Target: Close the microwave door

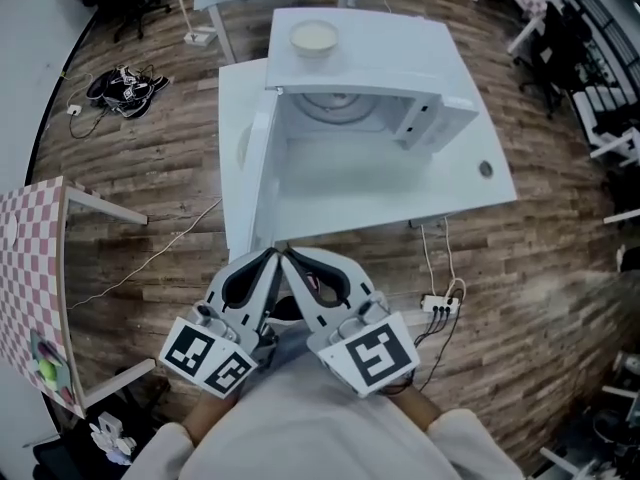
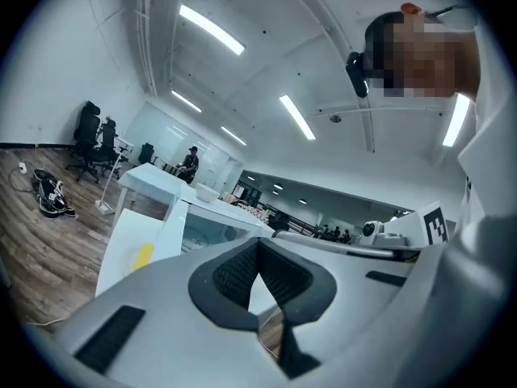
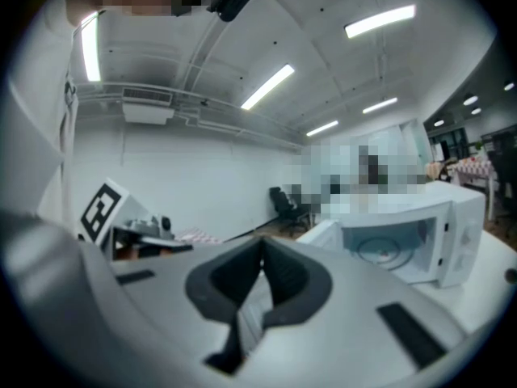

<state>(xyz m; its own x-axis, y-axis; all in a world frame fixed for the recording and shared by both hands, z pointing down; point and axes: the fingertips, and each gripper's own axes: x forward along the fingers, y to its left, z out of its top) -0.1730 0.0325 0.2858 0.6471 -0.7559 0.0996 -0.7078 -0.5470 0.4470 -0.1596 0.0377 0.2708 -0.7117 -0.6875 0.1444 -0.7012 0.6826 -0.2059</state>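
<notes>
Both grippers are being held low and close against the person's body, well short of the work. Left gripper point(image 1: 271, 253) is showing its jaws pressed together with nothing between them; right gripper point(image 1: 290, 255) is doing the same, and the two tips are almost touching each other.

Beyond them, the microwave point(image 1: 350, 118) is standing on a white table point(image 1: 480, 198), facing the person. Its door point(image 1: 255, 173) is hanging open on the left-hand hinge at roughly a right angle, free edge pointing toward the grippers. A pale bowl point(image 1: 313, 37) is resting on the microwave's top.

Handling, as a judgement: the door is looking rigid, light and free-swinging. Closed jaw tips pushing on its outer face near the free edge should be giving the best leverage. The latch will probably be needing a firm final press, which could be nudging the cabinet and bowl.

No brand or writing is reading legibly; the door's outer face is carrying a yellow patch point(image 2: 142, 255).
</notes>
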